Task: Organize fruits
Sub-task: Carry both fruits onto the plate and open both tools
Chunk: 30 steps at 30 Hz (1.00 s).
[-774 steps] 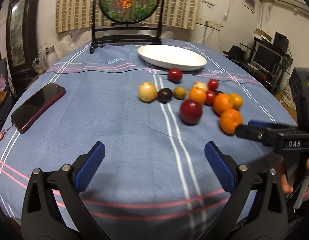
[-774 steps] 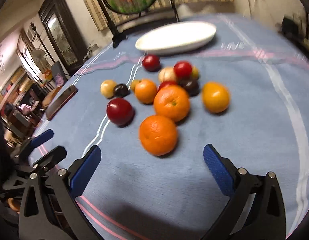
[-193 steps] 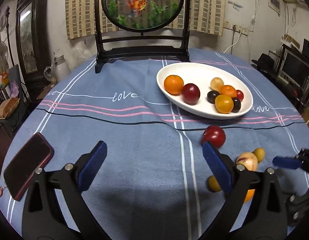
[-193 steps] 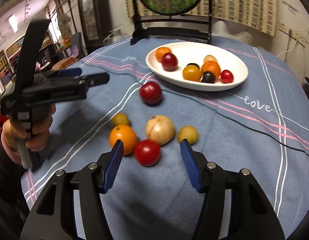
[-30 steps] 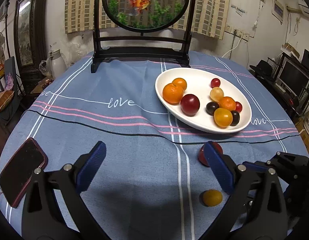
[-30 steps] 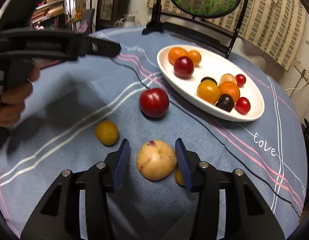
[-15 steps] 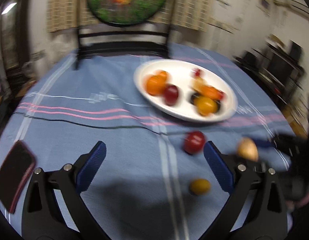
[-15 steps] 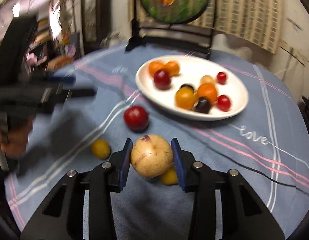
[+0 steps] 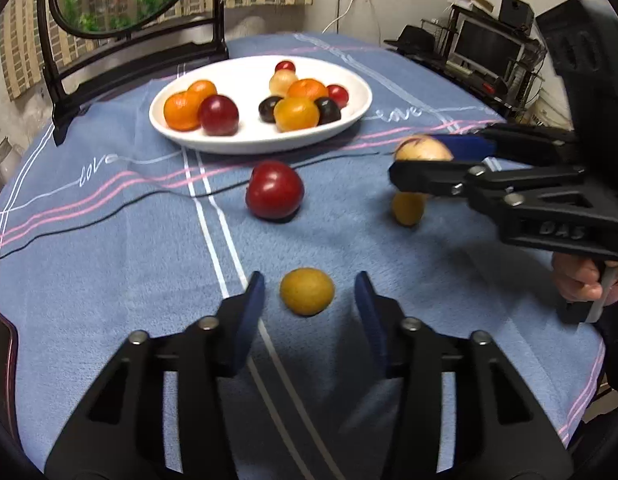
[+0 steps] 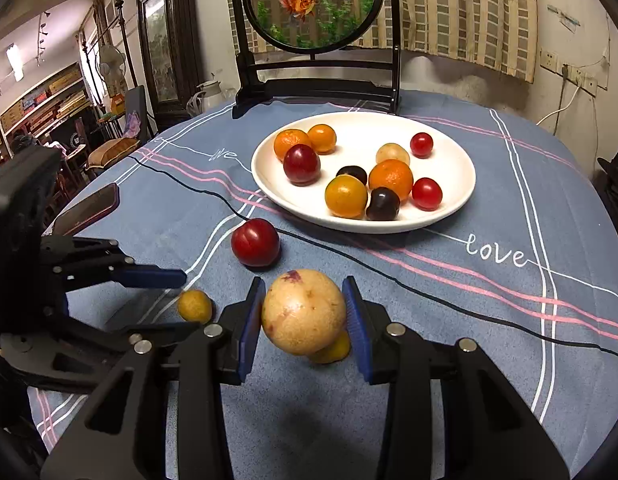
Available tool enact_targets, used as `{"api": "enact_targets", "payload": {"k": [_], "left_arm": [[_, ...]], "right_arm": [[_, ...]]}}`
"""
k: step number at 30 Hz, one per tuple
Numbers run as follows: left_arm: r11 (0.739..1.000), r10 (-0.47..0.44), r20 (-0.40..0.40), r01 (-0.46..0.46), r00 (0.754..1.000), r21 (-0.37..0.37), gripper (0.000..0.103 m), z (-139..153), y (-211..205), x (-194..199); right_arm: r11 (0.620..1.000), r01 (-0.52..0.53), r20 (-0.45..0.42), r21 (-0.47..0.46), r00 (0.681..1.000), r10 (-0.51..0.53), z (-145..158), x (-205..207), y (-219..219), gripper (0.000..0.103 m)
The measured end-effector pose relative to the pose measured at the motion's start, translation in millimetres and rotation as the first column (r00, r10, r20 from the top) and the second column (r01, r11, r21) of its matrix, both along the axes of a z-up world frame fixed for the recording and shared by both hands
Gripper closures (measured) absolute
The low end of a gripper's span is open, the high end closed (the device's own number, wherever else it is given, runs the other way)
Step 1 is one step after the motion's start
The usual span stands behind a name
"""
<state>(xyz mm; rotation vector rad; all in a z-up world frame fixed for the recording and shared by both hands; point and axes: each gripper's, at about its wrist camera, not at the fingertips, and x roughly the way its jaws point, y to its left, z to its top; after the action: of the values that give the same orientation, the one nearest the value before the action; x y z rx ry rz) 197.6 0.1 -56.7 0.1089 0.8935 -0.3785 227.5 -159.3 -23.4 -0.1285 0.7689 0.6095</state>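
Pale yellow fruit (image 10: 304,312) sits pinched in my right gripper (image 10: 304,314), lifted clear of the blue-clothed desk (image 10: 489,320). My left gripper (image 9: 309,300) has just been closing, its pads flanking a small yellow fruit (image 9: 307,291) without touching it. White plate (image 10: 449,208) lies beyond.

Cluttered home: tablecloth (image 10: 489,320), goldfish screen (image 10: 313,4)

left gripper (image 9: 309,312): black frame | fingers (image 9: 251,312): blue ribbed pads | silver screws | right gripper (image 10: 305,320): same; "DAS" embossed
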Motion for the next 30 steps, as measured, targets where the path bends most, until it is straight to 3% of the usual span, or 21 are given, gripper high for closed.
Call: {"api": "enact_targets", "payload": {"k": [10, 13, 21, 25, 30], "left_arm": [[1.0, 0.009, -0.007, -0.009, 1.0, 0.022, 0.065, -6, -2, 3], [1.0, 0.0, -0.013, 0.001, 1.0, 0.022, 0.073, -7, -4, 4], [1.0, -0.001, 0.004, 0.001, 1.0, 0.011, 0.073, -3, -2, 3], [0.997, 0.03, 0.005, -0.029, 1.0, -0.078, 0.074, 13, 8, 18], [0.988, 0.129, 0.071, -0.122, 0.989, -0.094, 0.074, 53, 11, 68]], "right_arm": [[1.0, -0.004, -0.001, -0.009, 1.0, 0.004, -2, -1, 2, 0.063], [1.0, -0.005, -0.001, -0.014, 1.0, 0.005, -3, -1, 2, 0.063], [1.0, 0.005, -0.001, -0.015, 1.0, -0.005, -3, 0, 1, 0.063], [1.0, 0.003, -0.006, 0.015, 1.0, -0.003, 6, 10, -3, 0.063], [0.997, 0.078, 0.043, 0.027, 0.996, -0.079, 29, 64, -5, 0.063]]}}
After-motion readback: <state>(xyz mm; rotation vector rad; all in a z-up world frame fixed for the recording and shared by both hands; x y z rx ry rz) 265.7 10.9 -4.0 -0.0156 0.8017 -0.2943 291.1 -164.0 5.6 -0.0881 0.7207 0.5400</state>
